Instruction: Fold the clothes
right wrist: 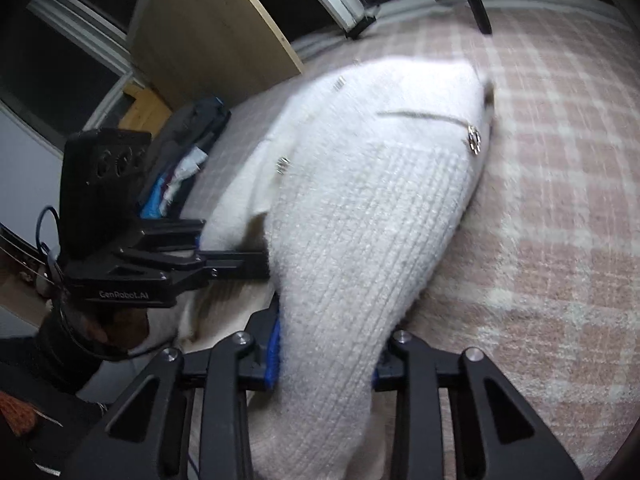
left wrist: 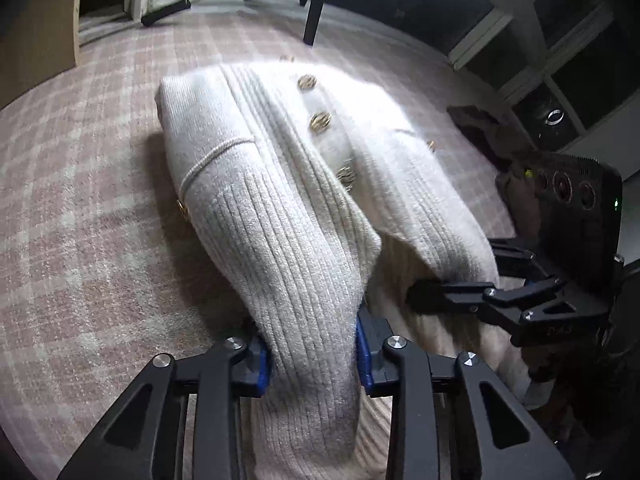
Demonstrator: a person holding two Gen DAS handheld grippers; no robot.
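I read the left gripper (left wrist: 314, 360) at the bottom centre of the left wrist view: its two black fingers, lined with blue pads (left wrist: 262, 364), are closed partway and pinch a thick roll of the cardigan (left wrist: 280, 184) between them. The right gripper (right wrist: 324, 360), at the bottom centre of the right wrist view, does the same on a second bunched fold of that garment (right wrist: 372, 216); one blue pad (right wrist: 273, 356) shows on its left, while knit covers most of the other.

In the left wrist view the right gripper (left wrist: 424, 294) enters from the right edge, its fingertips touching the fabric. In the right wrist view the left gripper (right wrist: 240, 260) enters from the left, held by a hand (right wrist: 112, 324) in a dark sleeve.

The cardigan is cream, soft and fuzzy, with vertical ribbing and round gold buttons (left wrist: 320, 121). It lies across the middle of both frames on a pink and white checked carpet (left wrist: 80, 200), its near end lifted into the fingers.
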